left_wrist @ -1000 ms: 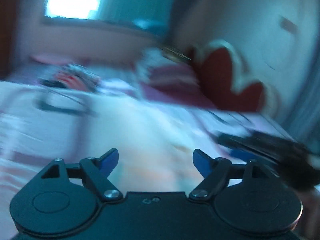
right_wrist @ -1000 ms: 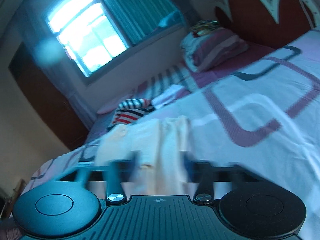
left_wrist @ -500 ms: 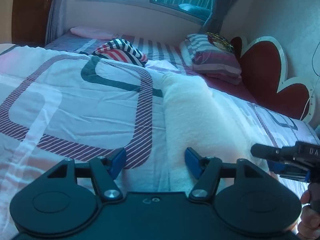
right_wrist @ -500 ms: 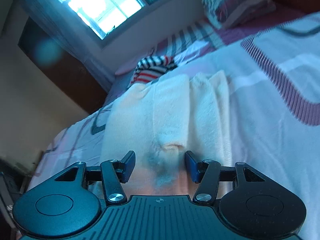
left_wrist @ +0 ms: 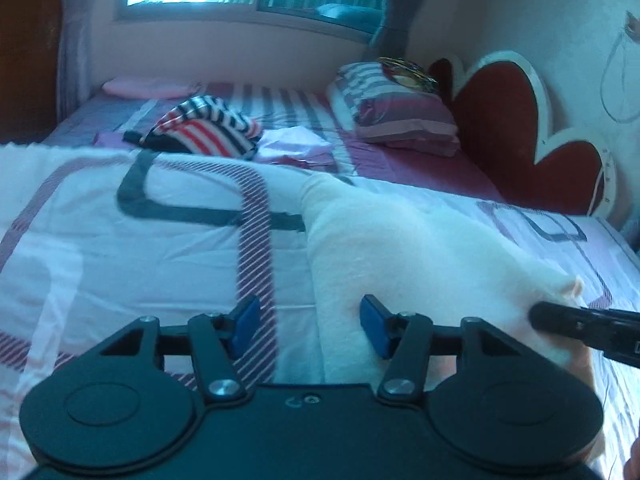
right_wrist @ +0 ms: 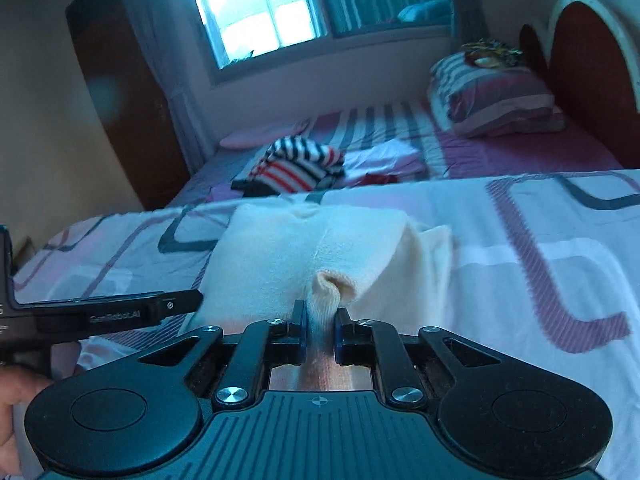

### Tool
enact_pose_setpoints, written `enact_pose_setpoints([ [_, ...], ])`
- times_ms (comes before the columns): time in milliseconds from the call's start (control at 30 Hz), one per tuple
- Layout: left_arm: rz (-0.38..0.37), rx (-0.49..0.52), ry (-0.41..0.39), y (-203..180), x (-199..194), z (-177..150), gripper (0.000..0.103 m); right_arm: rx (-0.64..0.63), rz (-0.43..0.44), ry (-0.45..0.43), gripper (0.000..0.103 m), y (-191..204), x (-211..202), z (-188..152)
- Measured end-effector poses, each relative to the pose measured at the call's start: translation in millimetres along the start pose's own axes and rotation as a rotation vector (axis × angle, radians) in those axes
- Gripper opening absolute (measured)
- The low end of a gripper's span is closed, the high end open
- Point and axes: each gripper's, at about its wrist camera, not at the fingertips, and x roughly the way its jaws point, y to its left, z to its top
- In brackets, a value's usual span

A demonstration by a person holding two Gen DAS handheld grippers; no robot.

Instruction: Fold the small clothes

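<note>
A small cream garment (left_wrist: 404, 248) lies on the patterned bed cover (left_wrist: 140, 248); it also shows in the right wrist view (right_wrist: 288, 252). My right gripper (right_wrist: 320, 328) is shut on a bunched fold of the garment's near edge. In the left wrist view the right gripper (left_wrist: 576, 326) reaches in from the right at the garment's near right corner. My left gripper (left_wrist: 308, 326) is open and empty, its jaws straddling the garment's near left edge. It enters the right wrist view (right_wrist: 120, 312) from the left, beside the garment.
A pile of striped clothes (left_wrist: 208, 128) and folded pale pieces (left_wrist: 296, 146) lie farther back on the bed. Pillows (left_wrist: 396, 108) rest by the red heart-shaped headboard (left_wrist: 516, 128). A window (right_wrist: 256, 8) and a dark wardrobe (right_wrist: 116, 80) stand behind.
My right gripper has closed on the garment's near edge and bunched it. My left gripper has moved closer to the garment's left edge and stays open.
</note>
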Motion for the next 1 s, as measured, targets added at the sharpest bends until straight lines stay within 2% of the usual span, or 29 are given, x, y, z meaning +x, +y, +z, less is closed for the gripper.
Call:
enact_pose_setpoints([
  [100, 0.000, 0.028, 0.040, -11, 12, -2, 0.058, 0.042, -0.052, 0.050, 0.011, -21, 6, -17],
  [133, 0.013, 0.038, 0.042, -13, 13, -3, 0.060, 0.091, -0.024, 0.076, 0.011, -30, 12, -20],
  [200, 0.025, 0.046, 0.044, -14, 16, -4, 0.063, 0.141, 0.004, 0.067, 0.011, -39, 16, -19],
  [367, 0.026, 0.070, 0.048, -15, 16, -4, 0.064, 0.151, -0.027, 0.044, 0.011, -38, 9, -17],
  [433, 0.040, 0.087, 0.053, -17, 18, -4, 0.069, 0.159, -0.032, 0.042, 0.011, -41, 7, -20],
  [467, 0.034, 0.096, 0.057, -17, 17, -1, 0.068, 0.168, -0.030, 0.047, 0.011, -43, 7, -21],
  [533, -0.001, 0.085, -0.003, -12, 4, 10, 0.055, 0.160, -0.025, 0.063, 0.012, -45, 5, -16],
  [600, 0.009, 0.077, -0.048, -7, -1, 23, 0.056, 0.146, -0.079, 0.006, 0.013, -43, -11, -7],
  [667, 0.029, 0.090, -0.031, -8, 10, 35, 0.057, 0.127, -0.092, -0.058, 0.014, -42, -22, 7],
  [800, -0.035, 0.049, 0.023, -13, 43, 48, 0.063, 0.050, -0.052, -0.034, 0.014, -28, 12, 38],
  [867, -0.075, 0.009, 0.079, -15, 63, 49, 0.064, 0.000, -0.061, 0.028, 0.014, -24, 41, 44],
  [933, -0.055, 0.015, 0.131, -19, 83, 42, 0.067, -0.039, -0.127, 0.112, 0.016, -30, 69, 38],
  [1000, -0.058, -0.010, 0.129, -21, 86, 40, 0.068, 0.017, -0.114, 0.115, 0.019, -45, 73, 36],
])
